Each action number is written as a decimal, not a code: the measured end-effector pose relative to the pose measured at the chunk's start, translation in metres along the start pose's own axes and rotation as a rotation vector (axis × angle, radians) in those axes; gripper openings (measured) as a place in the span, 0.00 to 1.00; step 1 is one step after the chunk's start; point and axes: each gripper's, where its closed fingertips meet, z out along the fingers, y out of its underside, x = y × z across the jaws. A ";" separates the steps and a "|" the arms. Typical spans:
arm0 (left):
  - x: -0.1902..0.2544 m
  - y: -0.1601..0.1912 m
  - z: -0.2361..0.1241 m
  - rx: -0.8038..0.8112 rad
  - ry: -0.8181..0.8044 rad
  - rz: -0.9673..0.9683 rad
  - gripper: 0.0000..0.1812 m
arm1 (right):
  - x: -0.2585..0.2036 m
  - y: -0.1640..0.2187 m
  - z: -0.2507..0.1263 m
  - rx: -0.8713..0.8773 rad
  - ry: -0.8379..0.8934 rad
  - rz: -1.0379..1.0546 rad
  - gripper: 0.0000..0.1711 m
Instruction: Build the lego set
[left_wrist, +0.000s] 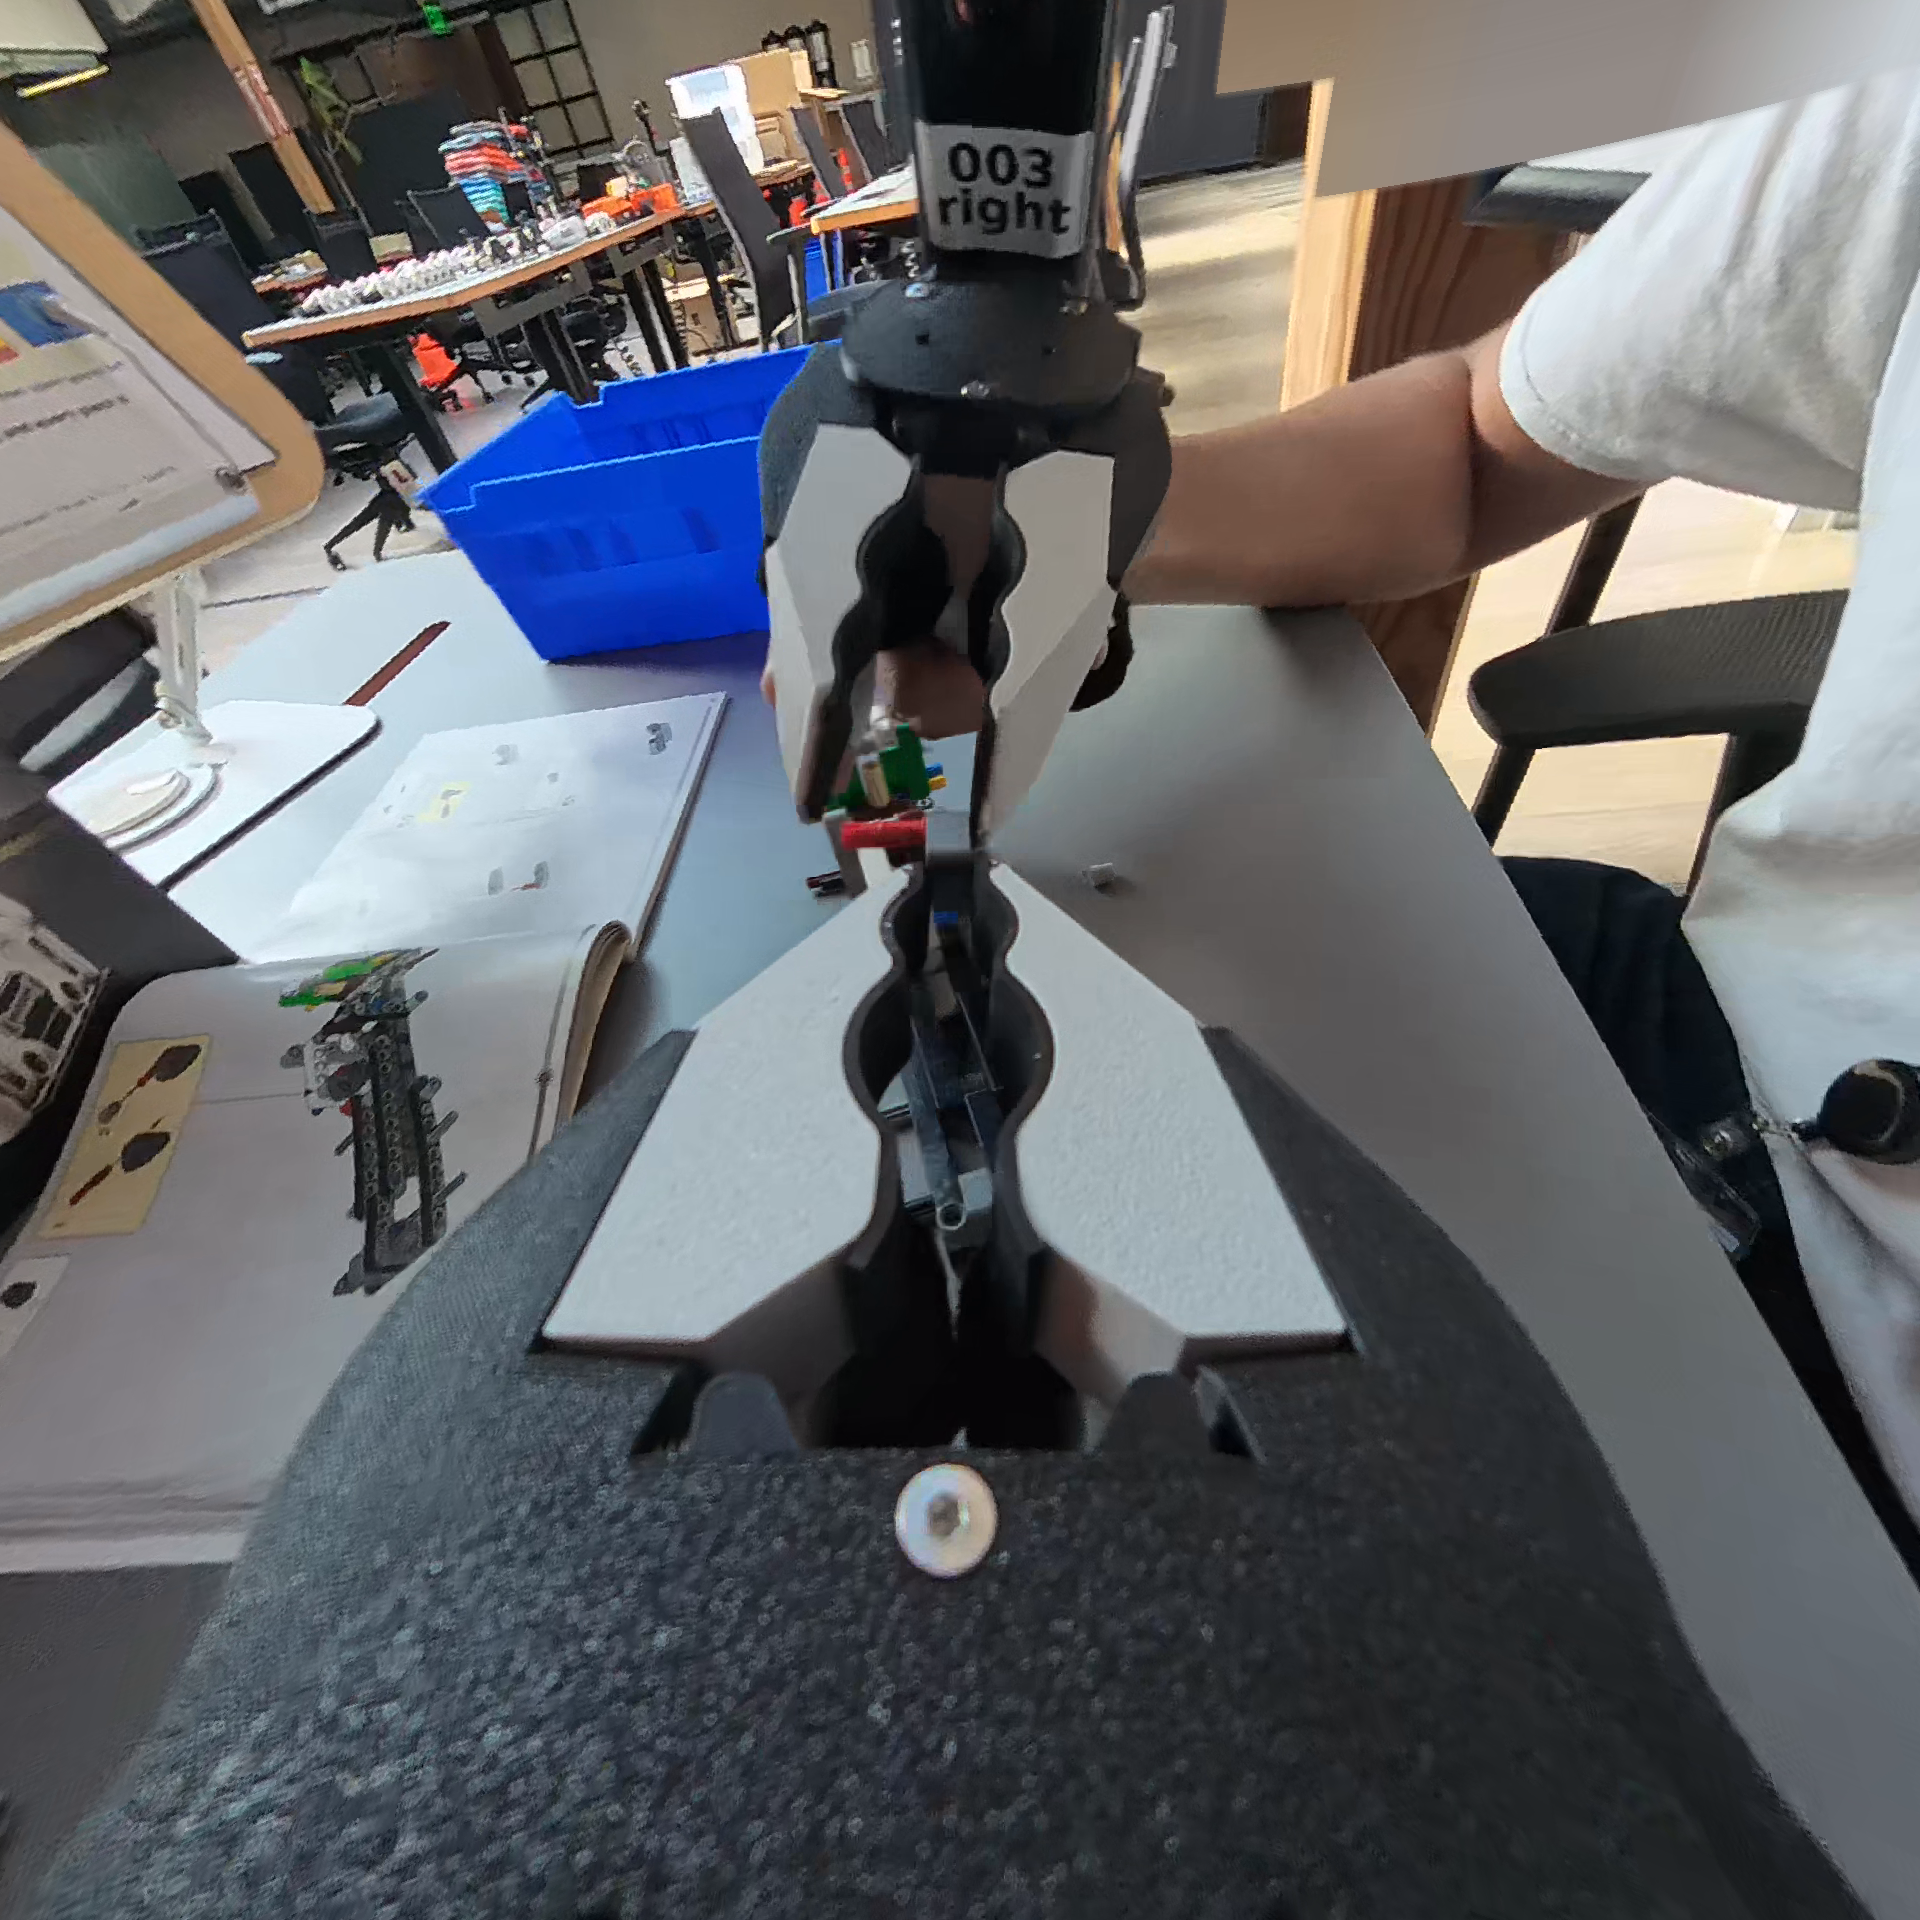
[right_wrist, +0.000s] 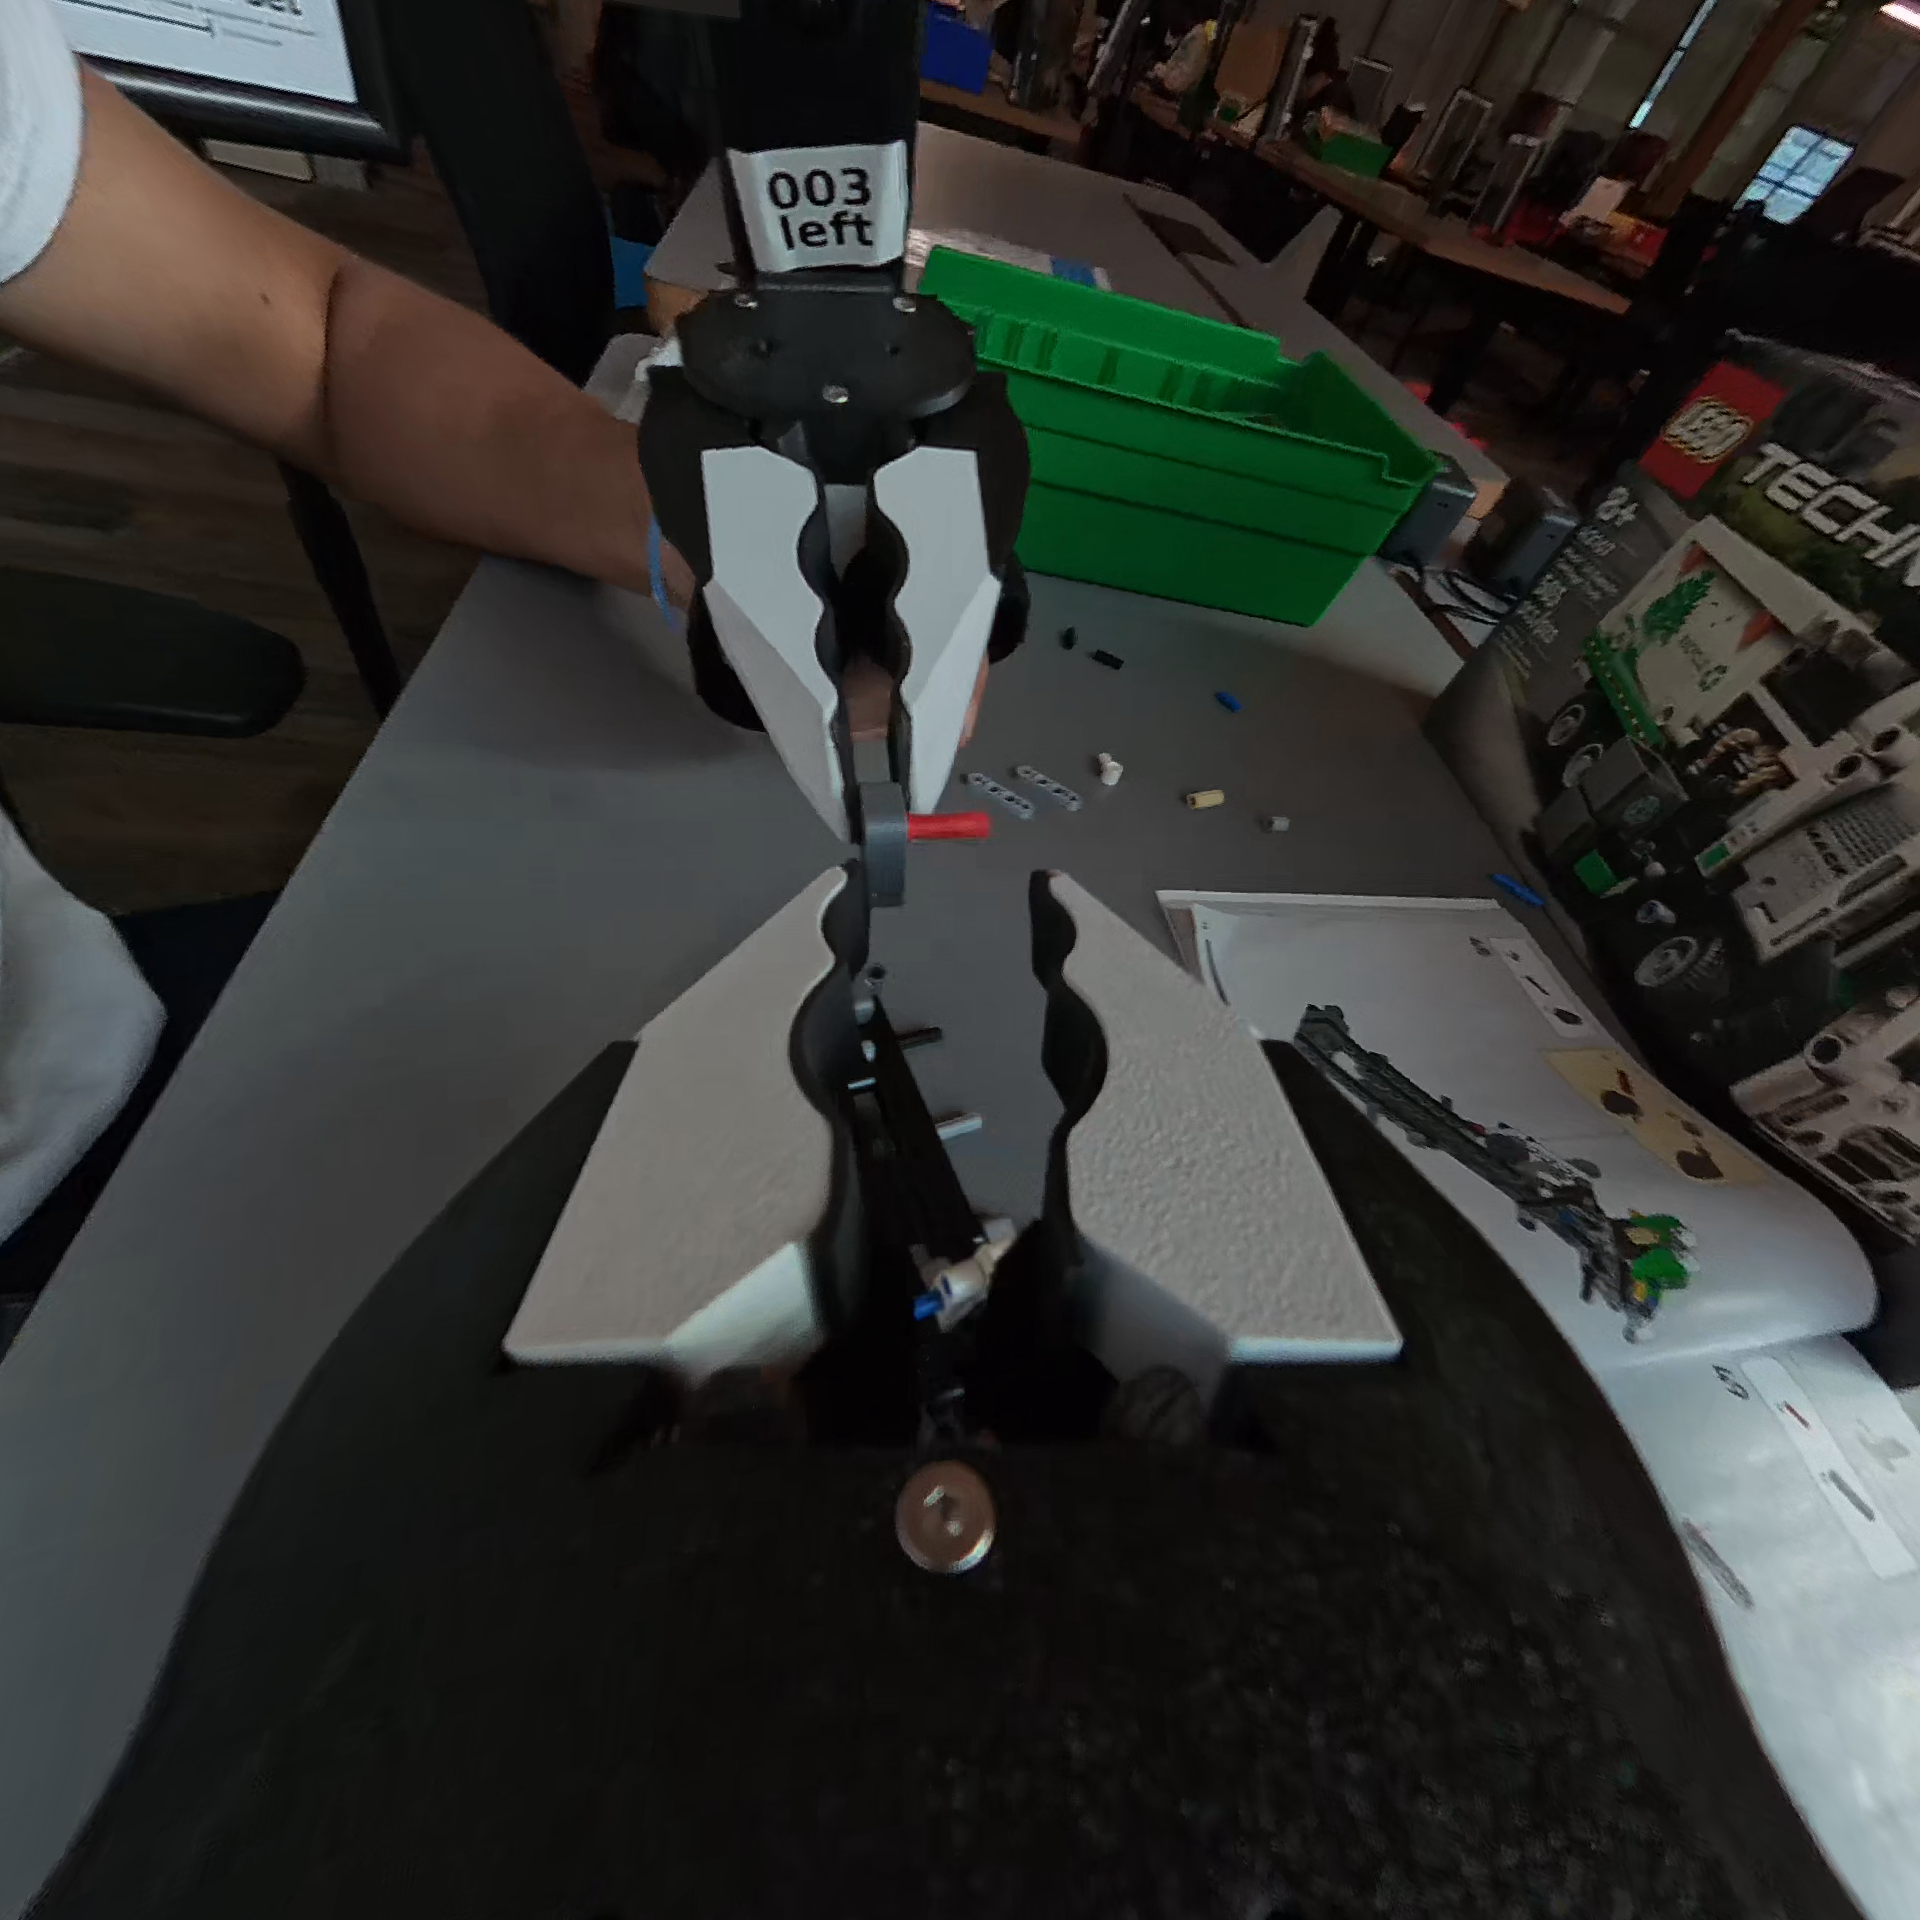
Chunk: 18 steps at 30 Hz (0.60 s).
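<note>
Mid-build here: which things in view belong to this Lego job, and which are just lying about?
Job: dark Lego beam assembly with red axle, held by left gripper, jaws shut; open right gripper; open paper instruction booklet; loose small grey beams.
Lying about: green plastic bin; blue plastic bin.

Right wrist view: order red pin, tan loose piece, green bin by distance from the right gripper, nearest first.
From the right gripper:
1. Red pin, just ahead, on the grey piece held by the left gripper.
2. Tan loose piece, on the table, ahead-right.
3. Green bin, far end, behind.
</note>
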 end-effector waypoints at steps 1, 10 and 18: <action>-0.010 0.002 -0.001 -0.014 -0.041 -0.038 0.03 | 0.011 0.000 -0.006 0.003 0.038 0.011 0.18; -0.082 0.053 -0.018 -0.213 -0.387 -0.339 0.04 | 0.098 0.011 -0.048 0.067 0.298 0.361 0.27; -0.099 0.074 -0.025 -0.195 -0.358 -0.518 0.04 | 0.118 0.055 -0.055 -0.145 0.436 0.282 0.18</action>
